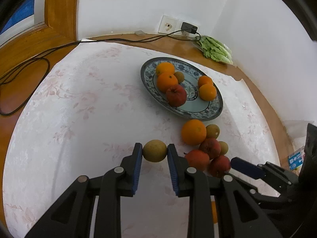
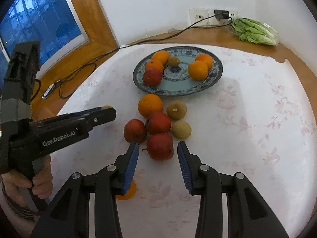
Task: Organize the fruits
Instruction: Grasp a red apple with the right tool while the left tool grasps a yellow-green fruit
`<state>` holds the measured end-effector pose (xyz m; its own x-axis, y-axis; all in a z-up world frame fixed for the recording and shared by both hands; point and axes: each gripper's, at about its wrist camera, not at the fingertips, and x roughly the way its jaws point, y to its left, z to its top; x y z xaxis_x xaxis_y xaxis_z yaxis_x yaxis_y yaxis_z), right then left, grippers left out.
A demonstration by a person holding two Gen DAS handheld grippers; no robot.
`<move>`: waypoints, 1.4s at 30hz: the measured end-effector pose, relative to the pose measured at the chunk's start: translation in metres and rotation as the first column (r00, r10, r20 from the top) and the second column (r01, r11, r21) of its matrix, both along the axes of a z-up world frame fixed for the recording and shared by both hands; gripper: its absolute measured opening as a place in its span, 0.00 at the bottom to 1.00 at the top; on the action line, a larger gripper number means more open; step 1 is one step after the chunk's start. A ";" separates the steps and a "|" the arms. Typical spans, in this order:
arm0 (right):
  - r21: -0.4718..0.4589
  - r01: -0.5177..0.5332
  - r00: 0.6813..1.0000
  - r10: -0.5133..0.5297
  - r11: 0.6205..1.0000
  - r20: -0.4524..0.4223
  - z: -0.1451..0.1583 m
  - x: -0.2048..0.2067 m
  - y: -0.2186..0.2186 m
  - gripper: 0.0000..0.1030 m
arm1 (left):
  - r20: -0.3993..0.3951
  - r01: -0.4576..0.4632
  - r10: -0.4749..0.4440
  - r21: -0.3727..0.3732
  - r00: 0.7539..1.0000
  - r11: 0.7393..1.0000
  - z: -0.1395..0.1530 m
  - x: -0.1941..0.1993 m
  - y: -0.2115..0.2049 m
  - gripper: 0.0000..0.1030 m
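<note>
My left gripper (image 1: 154, 146) is shut on a round yellow-green fruit (image 1: 155, 152) just above the white flowered cloth. To its right lies a pile of an orange (image 1: 193, 132), red apples and small brownish fruits. Behind it, the blue patterned plate (image 1: 198, 117) holds several oranges, a red apple and one small fruit. My right gripper (image 2: 158, 145) is open around the nearest red apple (image 2: 160, 148) of the pile, with small gaps at both pads. The left gripper (image 2: 107, 108) reaches in from the left there, and the plate (image 2: 178, 94) lies beyond the pile.
A bagged lettuce (image 2: 255, 30) lies by the wall socket (image 2: 198, 16), whose black cable (image 2: 89, 65) trails left over the wooden table. An orange (image 2: 126, 194) sits under my right gripper's left finger. A person's hand (image 2: 41, 180) holds the left gripper. A blue packet (image 1: 295, 159) lies at the right.
</note>
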<state>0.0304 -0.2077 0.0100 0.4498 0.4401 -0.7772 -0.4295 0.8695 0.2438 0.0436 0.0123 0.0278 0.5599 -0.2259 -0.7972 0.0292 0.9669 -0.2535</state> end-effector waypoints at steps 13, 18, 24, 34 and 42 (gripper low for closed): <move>-0.032 0.007 0.999 -0.008 0.999 -0.033 -0.012 0.004 0.006 0.40 | 0.002 -0.004 0.004 -0.015 1.000 1.000 0.001 0.001 0.005 0.26; -0.033 0.004 1.000 -0.005 0.999 -0.027 -0.012 0.005 0.007 0.40 | -0.001 -0.002 0.002 -0.012 1.000 1.000 0.000 0.001 0.004 0.26; -0.028 0.005 1.000 -0.005 1.000 -0.020 -0.012 0.004 0.007 0.39 | 0.001 0.004 -0.004 -0.010 1.000 1.000 0.001 0.000 0.005 0.26; -0.003 0.001 1.000 -0.001 1.000 -0.024 -0.012 0.003 0.005 0.35 | 0.009 0.003 -0.003 -0.007 1.000 1.000 0.004 -0.002 0.004 0.26; 0.011 0.006 1.000 -0.006 1.000 -0.011 -0.005 -0.001 0.000 0.35 | 0.017 0.010 -0.010 0.002 1.000 1.000 0.008 -0.004 0.000 0.26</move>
